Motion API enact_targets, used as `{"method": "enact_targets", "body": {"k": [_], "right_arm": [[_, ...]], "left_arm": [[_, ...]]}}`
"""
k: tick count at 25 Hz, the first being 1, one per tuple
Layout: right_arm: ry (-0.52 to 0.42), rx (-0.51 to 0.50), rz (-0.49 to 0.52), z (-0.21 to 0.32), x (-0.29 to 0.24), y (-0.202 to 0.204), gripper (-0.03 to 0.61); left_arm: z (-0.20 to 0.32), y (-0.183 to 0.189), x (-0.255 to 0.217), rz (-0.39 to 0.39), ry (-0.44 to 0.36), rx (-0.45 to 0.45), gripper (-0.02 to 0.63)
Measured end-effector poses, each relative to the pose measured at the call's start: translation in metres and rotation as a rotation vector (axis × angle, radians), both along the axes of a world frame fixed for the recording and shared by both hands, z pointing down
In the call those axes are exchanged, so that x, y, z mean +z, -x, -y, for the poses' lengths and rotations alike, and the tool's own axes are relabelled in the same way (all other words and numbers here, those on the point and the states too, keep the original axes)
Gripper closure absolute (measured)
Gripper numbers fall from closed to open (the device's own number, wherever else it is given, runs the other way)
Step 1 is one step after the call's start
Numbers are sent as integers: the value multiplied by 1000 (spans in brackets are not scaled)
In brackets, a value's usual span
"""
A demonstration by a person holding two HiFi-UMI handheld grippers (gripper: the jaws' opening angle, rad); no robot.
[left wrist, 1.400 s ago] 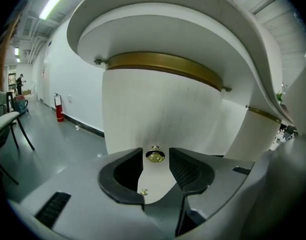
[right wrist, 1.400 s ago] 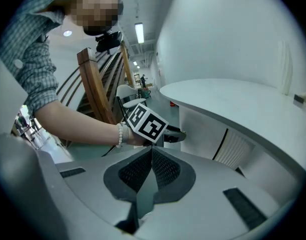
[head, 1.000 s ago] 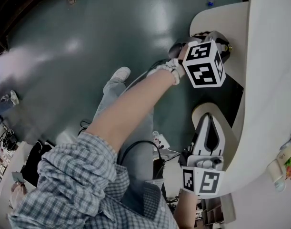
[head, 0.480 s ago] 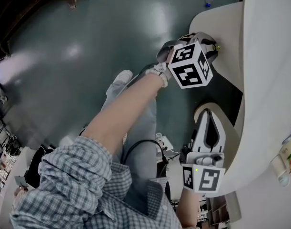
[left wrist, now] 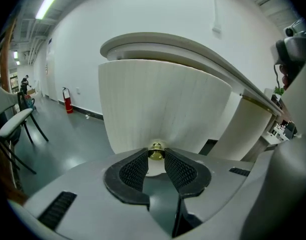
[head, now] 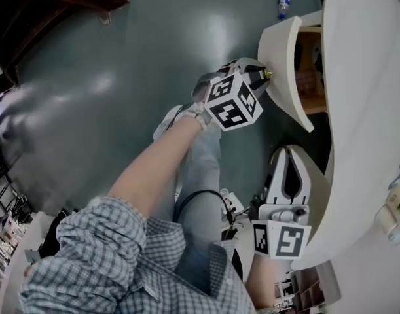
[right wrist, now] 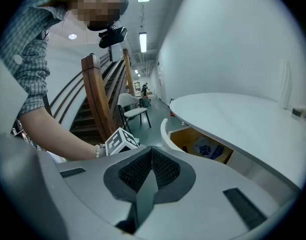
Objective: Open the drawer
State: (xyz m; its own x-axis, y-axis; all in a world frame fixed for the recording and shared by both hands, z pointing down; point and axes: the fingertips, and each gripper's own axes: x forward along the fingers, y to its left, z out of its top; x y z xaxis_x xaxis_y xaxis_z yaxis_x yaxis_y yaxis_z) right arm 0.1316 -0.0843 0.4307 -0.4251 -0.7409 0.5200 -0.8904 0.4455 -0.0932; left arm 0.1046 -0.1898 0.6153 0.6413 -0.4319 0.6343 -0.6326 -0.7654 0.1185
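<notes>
As you drew your left hand back from the desk, the curved white drawer front (head: 283, 48) came with it. One second before, this front lay almost flush under the white curved desk top (head: 366, 110), and nothing of the inside could be seen. Now the drawer stood well out. In the head view its light wooden inside (head: 309, 67) was uncovered, with some small things in it that were too unclear to name.

The left gripper (head: 262, 76) had its ribbed black pads (left wrist: 135, 170) closed narrowly on the small round brass knob (left wrist: 156, 151). One pad was on each side, and the knob sat at the very tips. The grip did not change during the pull; only the hand travelled away from the desk.

Your right gripper (head: 287, 156) took no part in the work. Its jaws were pressed together with nothing between them, and it stayed just beside the desk edge. From its own view the open drawer (right wrist: 198, 145) was seen under the desk top.

In my judgement this meant that the opening was largely done, because the drawer was already open enough to look inside. Whether it could run out further, the pictures did not tell. A knob held only at the tips may slip if the pull turns sideways, so a straight pull was the safe way.
</notes>
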Motion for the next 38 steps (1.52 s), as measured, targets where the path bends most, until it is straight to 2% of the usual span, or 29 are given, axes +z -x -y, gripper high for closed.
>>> {"method": "enact_targets", "body": {"k": [5,12,22,30,38], "right_arm": [[-8,9,1,-5,-8,13,569],[-17,10,-4,-25,-12,56,571],[-28,2,-5,-1,-20,46,571],[-24,9,1,6,-20,46,571],[-37,38,22,11,-32,44,571]], "left_arm": [[-23,30,1,23,21,-8,507],[-63,88,6,28,38,-15,506],[-63,89,6,35,55,-18,506],[-63,91,6,8,63,-40,506],[-75,102,-9,-19,117,-117,495]]}}
